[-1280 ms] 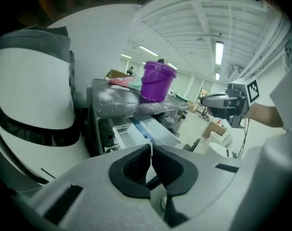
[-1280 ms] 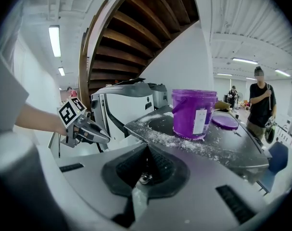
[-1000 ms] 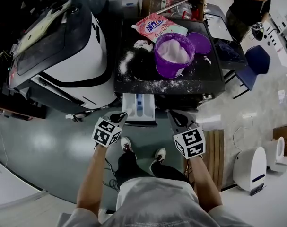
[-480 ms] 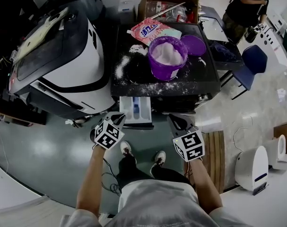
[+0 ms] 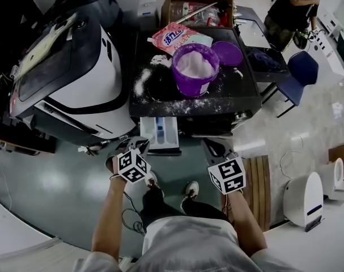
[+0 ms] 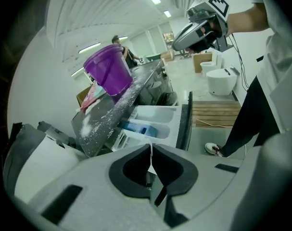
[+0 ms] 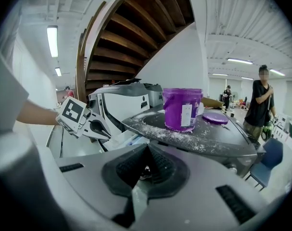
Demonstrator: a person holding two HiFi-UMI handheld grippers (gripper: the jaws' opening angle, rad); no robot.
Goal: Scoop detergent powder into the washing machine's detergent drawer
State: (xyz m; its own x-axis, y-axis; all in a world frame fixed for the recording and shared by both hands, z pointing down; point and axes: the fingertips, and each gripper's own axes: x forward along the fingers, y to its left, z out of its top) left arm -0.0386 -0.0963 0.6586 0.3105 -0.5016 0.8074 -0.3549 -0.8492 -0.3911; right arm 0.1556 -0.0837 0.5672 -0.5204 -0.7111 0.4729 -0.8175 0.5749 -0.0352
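- My left gripper (image 5: 140,145) is clenched on nothing, its jaws meeting tip to tip. It hovers just in front of the open detergent drawer (image 5: 162,132).
- My right gripper (image 5: 212,147) is also clenched and empty, to the drawer's right. I judge both are parked ahead of scooping.
- The drawer juts from the washing machine (image 5: 245,92), ready for filling.
- The purple bucket (image 5: 193,81) of detergent powder (image 5: 194,61) stands uncovered on top, its lid (image 5: 227,53) beside it, handy above the drawer.
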